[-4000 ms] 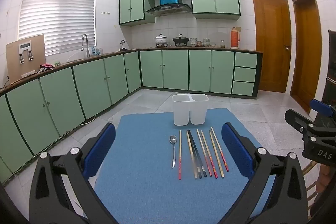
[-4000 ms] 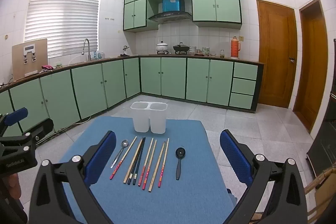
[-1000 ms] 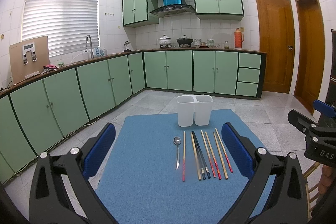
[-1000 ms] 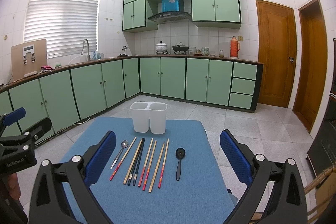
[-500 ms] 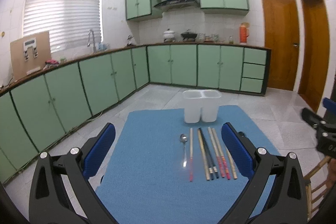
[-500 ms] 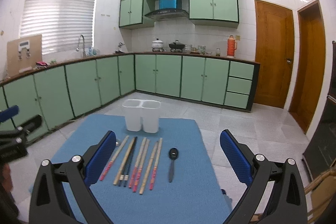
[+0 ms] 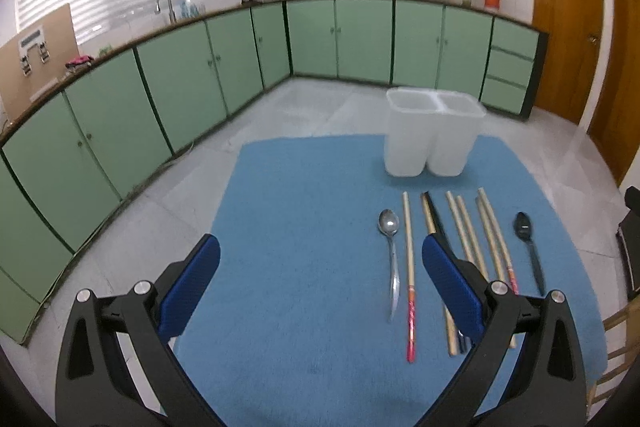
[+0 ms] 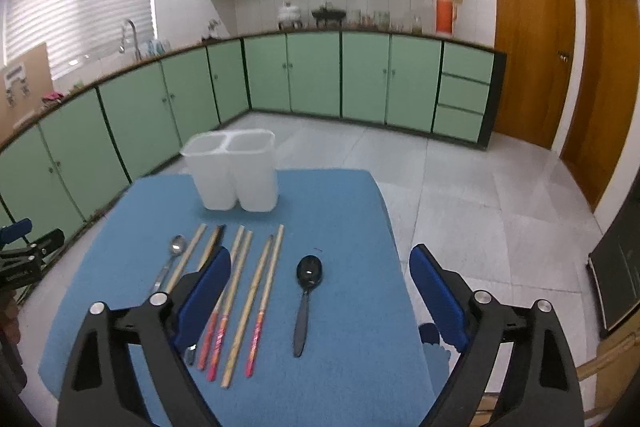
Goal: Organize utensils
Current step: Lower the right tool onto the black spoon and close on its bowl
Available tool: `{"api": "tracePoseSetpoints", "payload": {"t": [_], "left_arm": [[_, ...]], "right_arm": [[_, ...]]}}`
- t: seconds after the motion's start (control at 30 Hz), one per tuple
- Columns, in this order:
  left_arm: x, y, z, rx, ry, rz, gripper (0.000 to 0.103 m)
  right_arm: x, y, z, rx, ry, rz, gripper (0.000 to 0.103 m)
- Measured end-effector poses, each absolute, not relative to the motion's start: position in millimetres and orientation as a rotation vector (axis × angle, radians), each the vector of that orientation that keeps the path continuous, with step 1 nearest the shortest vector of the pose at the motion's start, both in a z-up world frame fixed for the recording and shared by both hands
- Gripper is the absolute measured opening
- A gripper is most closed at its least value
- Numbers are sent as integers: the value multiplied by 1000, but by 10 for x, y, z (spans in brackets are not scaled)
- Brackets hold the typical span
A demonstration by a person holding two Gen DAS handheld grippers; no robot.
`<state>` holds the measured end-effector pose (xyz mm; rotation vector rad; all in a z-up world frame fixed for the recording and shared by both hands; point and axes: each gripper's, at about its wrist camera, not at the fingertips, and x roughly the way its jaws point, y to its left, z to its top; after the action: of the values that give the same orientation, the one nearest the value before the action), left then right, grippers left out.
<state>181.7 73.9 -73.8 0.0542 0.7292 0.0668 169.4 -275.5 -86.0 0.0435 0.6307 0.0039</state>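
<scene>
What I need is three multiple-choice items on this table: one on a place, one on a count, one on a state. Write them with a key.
1. Where does the black spoon lie?
A. At the right end of the row, beside the chopsticks
B. In the middle of the chopsticks
C. On the floor

2. How many spoons lie on the blue mat?
A. One
B. Two
C. Three

3. How do the jaws of the right gripper stand?
A. Shut on a chopstick
B. Shut on a spoon
C. Open, gripping nothing

Key:
1 A: it lies alone past the last chopstick on the right.
2 B: a metal spoon at the left end and the black one at the right.
3 C: the jaws have just been closing a little but still stand wide, and the pads touch nothing; the black spoon lies on the mat ahead of them.
</scene>
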Motion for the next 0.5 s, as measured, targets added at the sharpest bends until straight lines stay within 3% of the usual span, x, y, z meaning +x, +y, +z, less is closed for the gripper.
{"api": "tracePoseSetpoints", "payload": {"t": [0.5], "left_arm": [[2883, 556, -1551, 46, 931, 64, 98]], "right_arm": [[2812, -2636, -1654, 19, 865, 7, 75]]}}
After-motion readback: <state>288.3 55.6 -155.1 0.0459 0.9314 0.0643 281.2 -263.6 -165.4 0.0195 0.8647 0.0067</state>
